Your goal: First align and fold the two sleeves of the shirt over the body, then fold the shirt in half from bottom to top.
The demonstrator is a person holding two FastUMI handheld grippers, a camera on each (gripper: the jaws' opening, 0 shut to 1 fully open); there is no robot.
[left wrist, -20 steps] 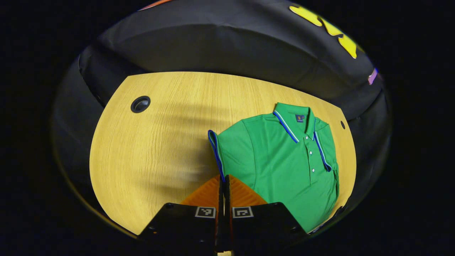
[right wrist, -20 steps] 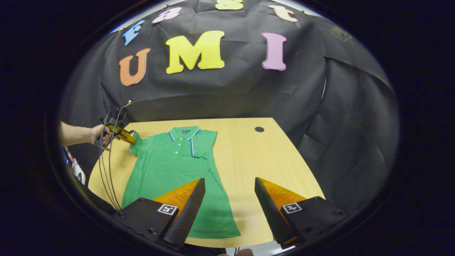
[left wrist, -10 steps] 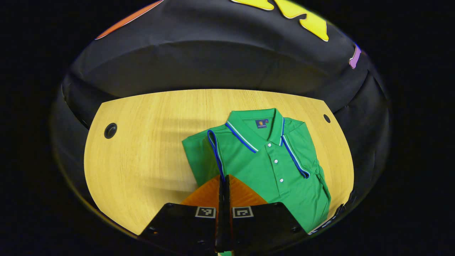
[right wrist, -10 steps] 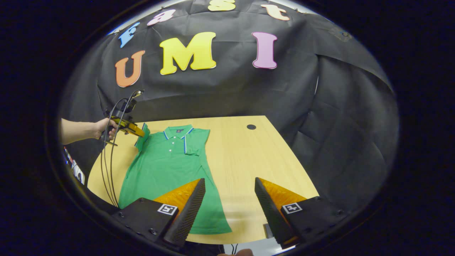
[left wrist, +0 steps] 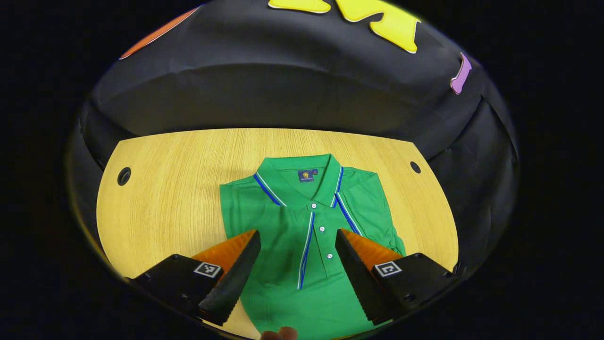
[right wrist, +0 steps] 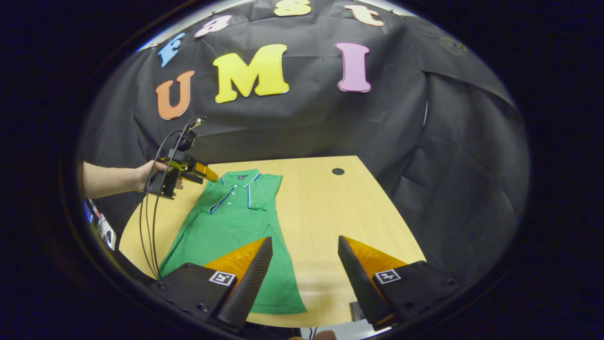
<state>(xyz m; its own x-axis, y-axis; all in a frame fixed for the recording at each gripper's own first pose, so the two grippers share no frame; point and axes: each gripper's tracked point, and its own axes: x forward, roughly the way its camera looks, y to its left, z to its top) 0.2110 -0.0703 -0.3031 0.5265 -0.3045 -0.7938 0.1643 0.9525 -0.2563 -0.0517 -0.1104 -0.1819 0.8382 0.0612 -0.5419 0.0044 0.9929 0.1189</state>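
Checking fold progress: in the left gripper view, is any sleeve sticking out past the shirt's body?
No: both sleeves lie folded over the shirt, their striped cuffs beside the buttons.

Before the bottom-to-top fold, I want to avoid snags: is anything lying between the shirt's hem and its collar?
Nothing visible does. The green shirt lies flat on the table with both sleeves folded in, and the fabric from hem to collar is bare.

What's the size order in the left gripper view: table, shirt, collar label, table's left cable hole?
As they look in that view:
1. table
2. shirt
3. and 4. left cable hole and collar label: near alike; the hole looks slightly larger, but fisheye warping toward the edge makes that unsure.
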